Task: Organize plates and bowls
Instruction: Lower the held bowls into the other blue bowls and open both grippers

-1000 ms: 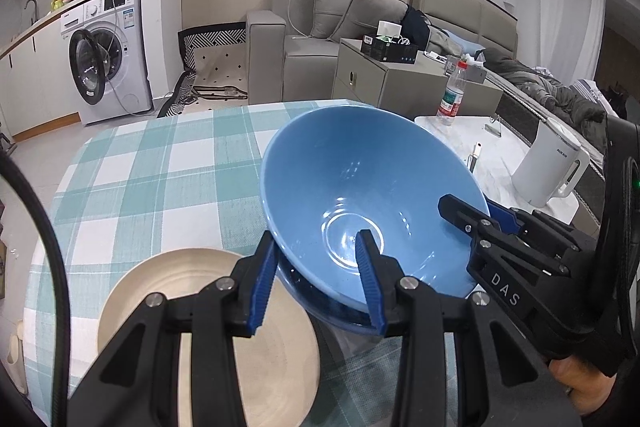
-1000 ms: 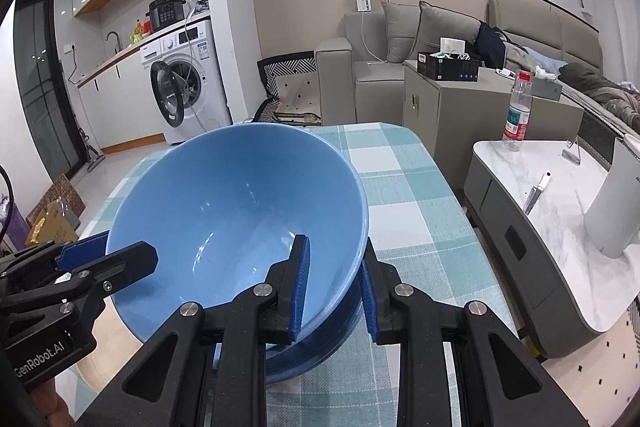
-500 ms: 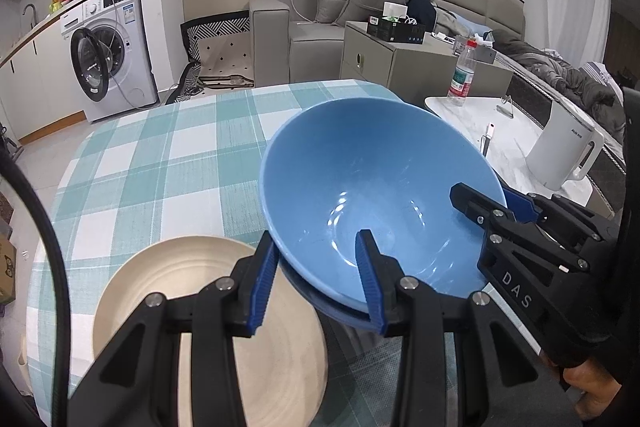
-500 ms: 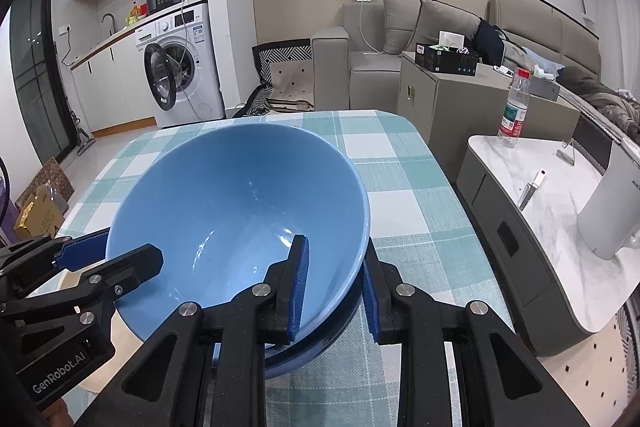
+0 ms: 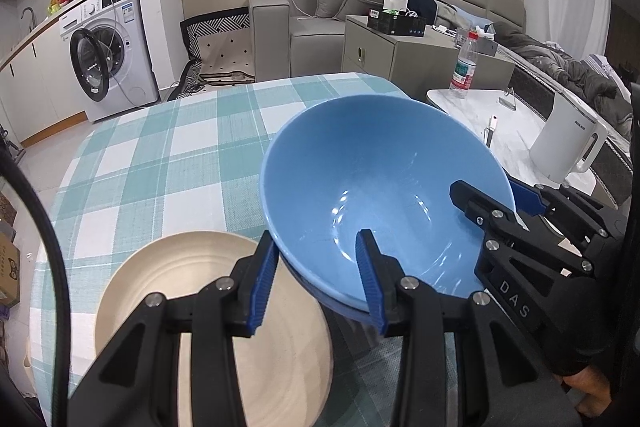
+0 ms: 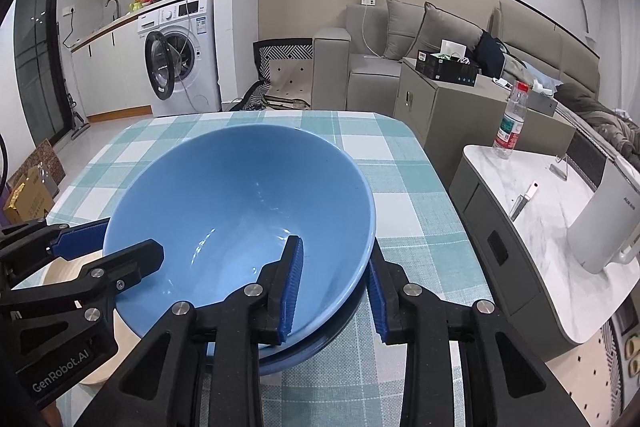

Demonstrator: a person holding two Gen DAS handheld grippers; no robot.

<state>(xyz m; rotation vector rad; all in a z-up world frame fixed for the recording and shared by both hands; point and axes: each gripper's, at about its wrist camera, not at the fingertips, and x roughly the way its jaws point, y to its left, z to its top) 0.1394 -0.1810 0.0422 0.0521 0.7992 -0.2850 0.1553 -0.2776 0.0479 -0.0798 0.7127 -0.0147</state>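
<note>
A large blue bowl (image 5: pixel 376 187) is tilted and rests in a second blue bowl (image 5: pixel 340 307) whose rim shows beneath it. My left gripper (image 5: pixel 316 279) is shut on the near rim of the upper blue bowl. My right gripper (image 6: pixel 334 291) is shut on the same bowl's opposite rim (image 6: pixel 240 211), and it shows in the left wrist view (image 5: pixel 492 199). A cream plate (image 5: pixel 192 291) lies on the checked tablecloth just left of the bowls, partly under my left gripper. Its edge shows in the right wrist view (image 6: pixel 64 271).
The table (image 5: pixel 160 155) has a teal and white checked cloth. To the right stands a white marble side table (image 6: pixel 536 203) with a white kettle (image 6: pixel 604 227) and a water bottle (image 6: pixel 512 123). A sofa and a washing machine stand beyond.
Both grippers and the upper blue bowl have drawn slightly back toward the near table edge; more of the cream plate shows. The grip on the bowl is unchanged.
</note>
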